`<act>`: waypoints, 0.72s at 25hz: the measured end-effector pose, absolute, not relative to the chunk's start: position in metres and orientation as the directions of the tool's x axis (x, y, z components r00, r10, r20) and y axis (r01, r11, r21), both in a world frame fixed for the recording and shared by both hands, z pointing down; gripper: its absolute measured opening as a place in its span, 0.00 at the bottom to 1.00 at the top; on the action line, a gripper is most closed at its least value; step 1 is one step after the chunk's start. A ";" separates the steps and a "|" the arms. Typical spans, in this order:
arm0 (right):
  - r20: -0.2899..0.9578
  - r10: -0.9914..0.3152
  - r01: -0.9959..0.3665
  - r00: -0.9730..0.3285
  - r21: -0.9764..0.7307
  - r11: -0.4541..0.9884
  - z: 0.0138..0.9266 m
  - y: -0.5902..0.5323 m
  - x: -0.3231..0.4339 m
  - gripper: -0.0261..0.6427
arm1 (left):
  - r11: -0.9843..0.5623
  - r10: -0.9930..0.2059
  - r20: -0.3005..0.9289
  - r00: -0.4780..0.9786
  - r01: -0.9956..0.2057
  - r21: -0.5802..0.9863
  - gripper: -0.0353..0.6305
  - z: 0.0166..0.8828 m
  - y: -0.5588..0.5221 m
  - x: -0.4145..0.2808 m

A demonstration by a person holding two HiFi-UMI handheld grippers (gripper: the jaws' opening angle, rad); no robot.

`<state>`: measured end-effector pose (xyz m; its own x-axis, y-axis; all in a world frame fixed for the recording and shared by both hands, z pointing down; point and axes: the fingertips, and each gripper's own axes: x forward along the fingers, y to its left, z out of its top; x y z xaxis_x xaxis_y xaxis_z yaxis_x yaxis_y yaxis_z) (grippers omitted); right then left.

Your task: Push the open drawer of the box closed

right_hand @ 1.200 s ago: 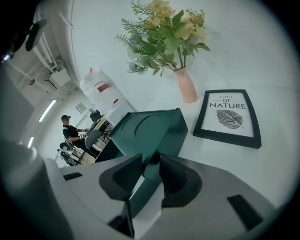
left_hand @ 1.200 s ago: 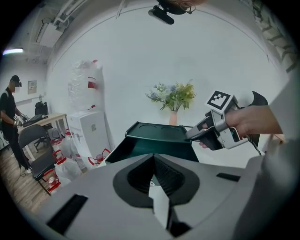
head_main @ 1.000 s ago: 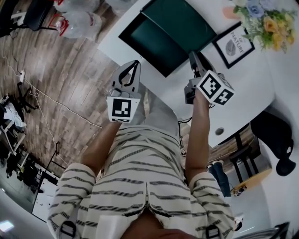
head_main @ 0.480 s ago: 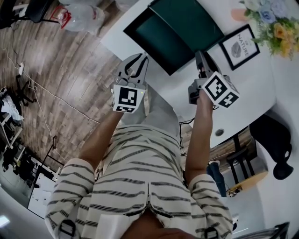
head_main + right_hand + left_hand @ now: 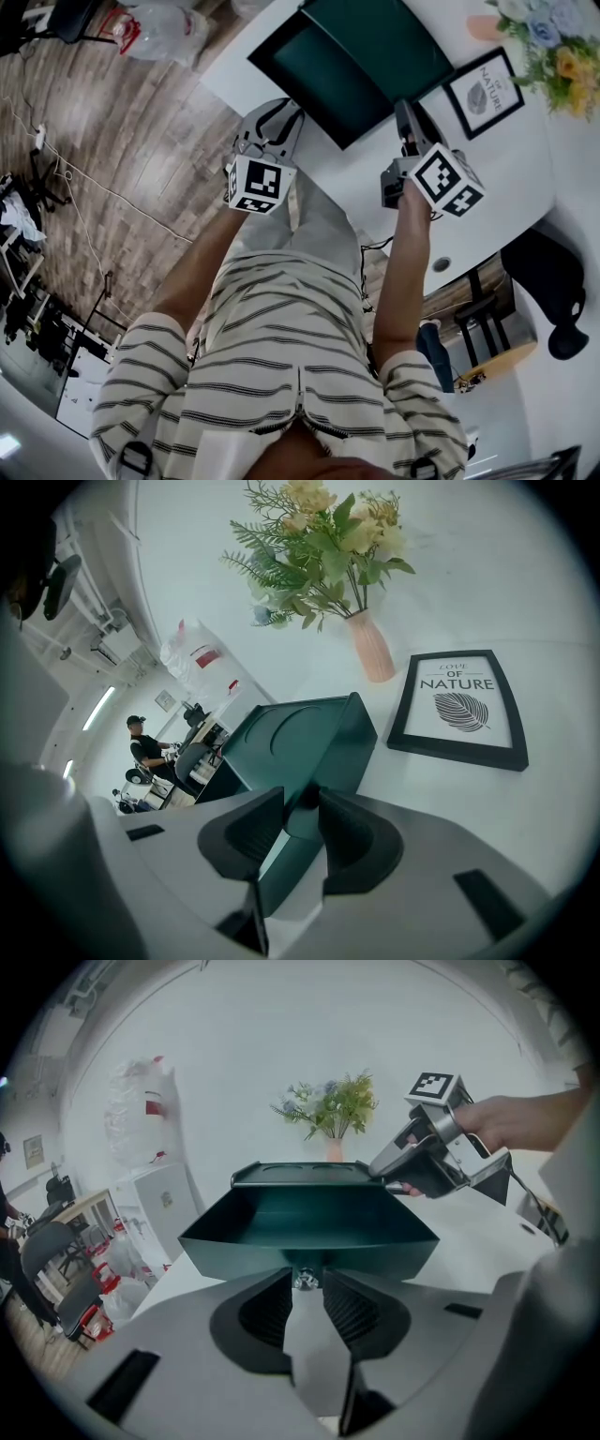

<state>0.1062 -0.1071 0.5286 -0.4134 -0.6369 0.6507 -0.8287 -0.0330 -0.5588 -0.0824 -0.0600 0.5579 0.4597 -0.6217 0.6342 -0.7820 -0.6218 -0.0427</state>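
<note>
A dark green box (image 5: pixel 384 42) stands on the white table (image 5: pixel 487 178), its drawer (image 5: pixel 323 86) pulled out toward me. In the left gripper view the drawer (image 5: pixel 309 1227) fills the middle, with its small metal knob (image 5: pixel 303 1280) at the front. My left gripper (image 5: pixel 304 1285) is right at that knob; its jaws are opening, the knob sits between the tips, and the pads stand clear of it. My right gripper (image 5: pixel 302 810) is shut on the near edge of the box (image 5: pixel 300 728), at its right side (image 5: pixel 405 114).
A framed print (image 5: pixel 483 82) lies to the right of the box, with a vase of flowers (image 5: pixel 542 42) behind it. The table's edge runs just left of the drawer, above the wooden floor (image 5: pixel 122 141). A seated person (image 5: pixel 148 747) is far off in the room.
My left gripper has moved forward to the drawer's front, and its jaws have gone from shut to spread. The right gripper has stayed on the box.
</note>
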 end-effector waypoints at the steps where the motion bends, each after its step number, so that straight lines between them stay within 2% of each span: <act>1: 0.650 -0.638 -0.829 -0.413 -0.559 -0.032 0.528 -0.107 0.106 0.23 | -0.623 -0.622 0.635 0.458 -0.781 -0.046 0.21 0.559 -0.060 -0.082; 8: 0.648 -0.639 -0.830 -0.414 -0.557 -0.028 0.528 -0.107 0.106 0.23 | -0.632 -0.618 0.636 0.462 -0.773 -0.052 0.17 0.568 -0.062 -0.082; 18: 0.650 -0.634 -0.831 -0.419 -0.556 -0.021 0.529 -0.107 0.106 0.23 | -0.627 -0.613 0.636 0.469 -0.778 -0.031 0.16 0.567 -0.062 -0.082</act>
